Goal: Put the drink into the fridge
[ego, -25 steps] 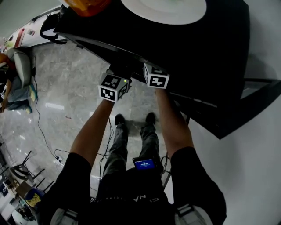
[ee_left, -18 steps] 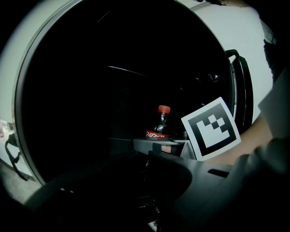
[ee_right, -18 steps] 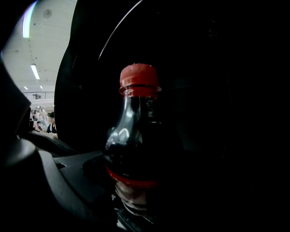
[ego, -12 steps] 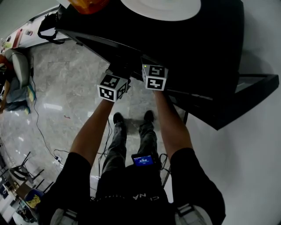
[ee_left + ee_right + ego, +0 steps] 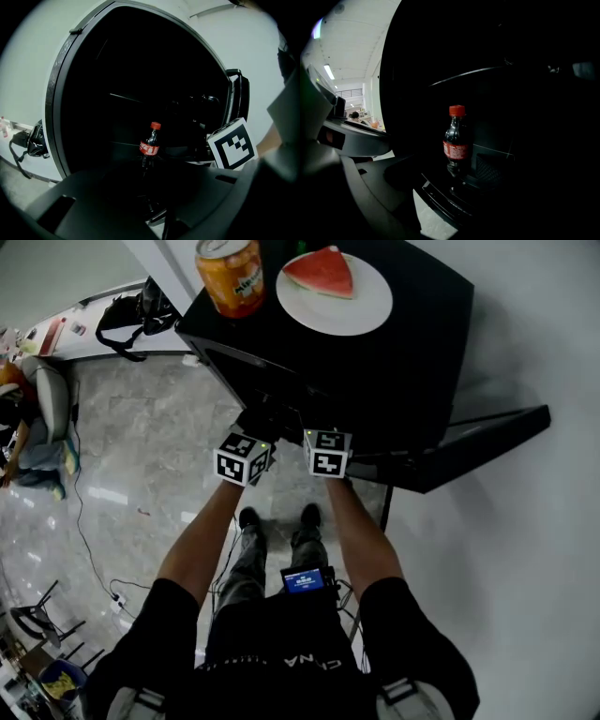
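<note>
Left tongs look drawn together, empty; right tongs spread apart, empty. Cola bottle stands upright inside the dark fridge. Probably light, stiff, slick plastic; best gripped at the labelled middle.

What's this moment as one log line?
red-capped dark cola bottle: upright inside black fridge | door: open | left gripper, right gripper: holding nothing

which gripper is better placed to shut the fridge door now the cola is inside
Probably right. The right gripper is nearer the open fridge door, which hangs out on that side; the left gripper is farther. The cola bottle stands inside.
</note>
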`<state>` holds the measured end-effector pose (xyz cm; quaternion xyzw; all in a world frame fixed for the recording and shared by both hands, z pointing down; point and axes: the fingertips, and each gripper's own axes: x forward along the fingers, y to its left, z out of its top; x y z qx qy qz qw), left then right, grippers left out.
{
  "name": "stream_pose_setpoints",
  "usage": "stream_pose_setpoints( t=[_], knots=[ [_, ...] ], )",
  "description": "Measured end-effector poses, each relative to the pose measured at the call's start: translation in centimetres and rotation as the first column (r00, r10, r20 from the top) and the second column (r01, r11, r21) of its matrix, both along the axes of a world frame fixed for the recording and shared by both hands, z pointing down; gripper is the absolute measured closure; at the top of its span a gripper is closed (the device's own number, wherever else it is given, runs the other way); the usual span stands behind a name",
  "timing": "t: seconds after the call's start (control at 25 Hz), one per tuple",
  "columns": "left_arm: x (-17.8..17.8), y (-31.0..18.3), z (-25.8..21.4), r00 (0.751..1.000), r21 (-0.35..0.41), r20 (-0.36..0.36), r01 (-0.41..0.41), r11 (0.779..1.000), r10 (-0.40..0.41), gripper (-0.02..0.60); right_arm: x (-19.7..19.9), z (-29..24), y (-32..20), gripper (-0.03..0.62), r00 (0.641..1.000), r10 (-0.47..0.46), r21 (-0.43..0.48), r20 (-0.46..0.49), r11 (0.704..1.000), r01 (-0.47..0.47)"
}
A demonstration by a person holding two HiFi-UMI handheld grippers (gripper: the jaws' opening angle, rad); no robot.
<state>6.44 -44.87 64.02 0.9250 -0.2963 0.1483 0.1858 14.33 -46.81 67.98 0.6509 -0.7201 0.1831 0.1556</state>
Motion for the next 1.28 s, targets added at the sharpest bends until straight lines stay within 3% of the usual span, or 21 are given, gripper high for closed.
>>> stream_pose_setpoints(
  t=[0.2, 0.24, 0.36, 0.52, 0.72, 1.04, 1.28],
  knots=[
    [-0.3, 3.2, -2.5, 1.000, -0.015, -0.007, -0.031, 0.999, 0.030, 0.520, -1.9, -3.4, 2.6, 0.247, 0.997, -0.077, -0.030, 0.017, 0.997, 0.078],
    [-0.4, 3.9, -3.0, 0.999, -0.018, -0.011, -0.038, 0.999, 0.038, 0.520, -2.1, -4.0, 3.2, 0.276, 0.996, -0.092, -0.032, 0.018, 0.995, 0.093],
    [-0.4, 6.1, -4.0, 0.997, -0.027, -0.015, -0.073, 0.997, 0.073, 0.523, -1.9, -6.3, 5.0, 0.473, 0.995, -0.102, -0.023, 0.011, 0.995, 0.102],
    [-0.7, 8.4, -5.2, 0.995, -0.038, -0.032, -0.100, 0.994, 0.099, 0.545, -1.9, -8.6, 7.8, 0.549, 0.992, -0.128, -0.036, 0.010, 0.991, 0.129],
    [-1.4, 9.9, -7.6, 0.989, -0.021, -0.064, -0.137, 0.990, 0.136, 0.569, -3.0, -10.8, 11.2, 0.568, 0.982, -0.191, -0.048, 0.013, 0.980, 0.191],
    [-2.3, 13.5, -9.0, 0.977, 0.000, -0.075, -0.199, 0.980, 0.199, 0.571, -3.2, -11.8, 15.6, 0.579, 0.980, -0.187, -0.061, 0.071, 0.980, 0.191],
    [-1.9, 14.2, -9.6, 0.972, -0.003, -0.116, -0.205, 0.979, 0.203, 0.571, -2.1, -13.2, 15.4, 0.580, 0.977, -0.192, -0.029, 0.091, 0.980, 0.195]
  ],
)
